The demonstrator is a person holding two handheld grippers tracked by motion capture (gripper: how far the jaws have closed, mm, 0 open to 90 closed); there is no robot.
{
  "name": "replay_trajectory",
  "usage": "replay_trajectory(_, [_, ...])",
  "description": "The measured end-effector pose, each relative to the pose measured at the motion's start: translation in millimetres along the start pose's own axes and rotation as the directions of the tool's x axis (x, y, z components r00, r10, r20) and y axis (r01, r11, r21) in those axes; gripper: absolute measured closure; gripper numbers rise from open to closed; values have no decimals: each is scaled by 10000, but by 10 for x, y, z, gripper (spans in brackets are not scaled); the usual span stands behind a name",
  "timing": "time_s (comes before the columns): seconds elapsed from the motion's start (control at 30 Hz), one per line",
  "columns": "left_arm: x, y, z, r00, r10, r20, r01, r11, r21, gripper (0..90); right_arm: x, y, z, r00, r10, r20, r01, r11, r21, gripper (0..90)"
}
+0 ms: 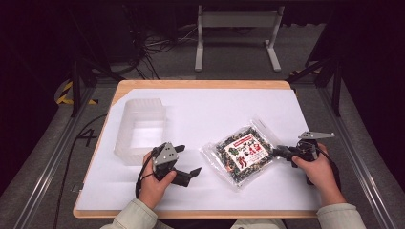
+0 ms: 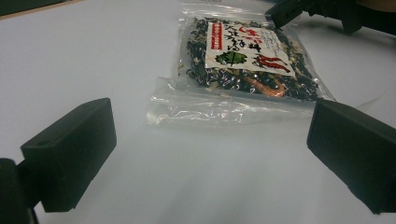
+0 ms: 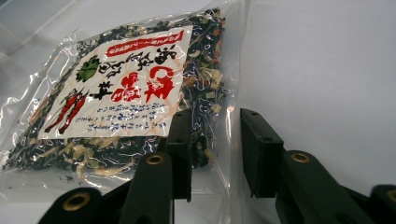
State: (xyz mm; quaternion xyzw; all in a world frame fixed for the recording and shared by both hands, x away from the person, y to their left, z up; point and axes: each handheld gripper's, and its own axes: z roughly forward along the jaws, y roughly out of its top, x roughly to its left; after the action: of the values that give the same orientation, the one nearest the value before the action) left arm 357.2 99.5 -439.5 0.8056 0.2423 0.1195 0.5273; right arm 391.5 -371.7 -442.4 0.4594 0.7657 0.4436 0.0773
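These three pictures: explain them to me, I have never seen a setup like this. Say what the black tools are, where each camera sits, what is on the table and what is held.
A person sits at a table with a hand-held gripper in each hand. The high view looks down from above; the other two cameras ride on the grippers and look along their black jaws. On the white sheet lie a clear tub and a packet of dried food. The left gripper is open and empty, pointing at the packet. The right gripper has its jaws on either side of the packet's clear edge, with a gap showing, so it does not seem clamped yet.
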Motion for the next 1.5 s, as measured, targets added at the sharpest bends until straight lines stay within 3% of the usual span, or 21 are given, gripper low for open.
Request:
replay_trajectory(0.33, [-8, 4, 7, 10000, -26, -21, 26, 10000, 32, 25, 49, -10, 0, 9991, 264, 325, -257, 9995, -197, 718])
replay_trajectory(0.37, [-11, 4, 8, 10000, -41, -15, 41, 10000, 42, 25, 55, -10, -5, 9981, 237, 570, -221, 9994, -270, 837])
replay_trajectory(0.43, [-11, 4, 8, 10000, -38, -21, 38, 10000, 48, 25, 57, -2, -28, 9970, 154, 759, -127, 9993, -355, 900])
replay_trajectory(0.67, [-20, 12, 15, 10000, -66, -29, 66, 10000, -70, 25, 167, 53, -43, 9885, -464, 1441, 516, 9982, -321, 900])
replay_trajectory(0.8, [-45, 61, 32, 9995, 95, -303, -102, 9997, -243, 39, 239, 108, -106, 9871, -576, 1497, 702, 9943, -804, 900])
replay_trajectory(0.93, [-87, 126, 26, 9990, 182, -403, -194, 9994, -286, 49, 327, 184, -204, 9868, -797, 1413, 986, 9863, -1325, 900])
replay_trajectory(1.1, [-102, 180, -7, 9986, 256, -453, -270, 9992, -311, 57, 447, 288, -349, 9913, -883, 973, 1061, 9748, -1963, 900])
replay_trajectory(1.37, [-105, 275, -96, 9974, 206, -695, -231, 9991, -349, 82, 677, 441, -518, 9847, -1553, 789, 1702, 9546, -2447, 900])
replay_trajectory(1.5, [-125, 338, -122, 9920, 577, -1119, -583, 9983, -26, 84, 780, 496, -602, 9797, -1851, 771, 1992, 9432, -2658, 900])
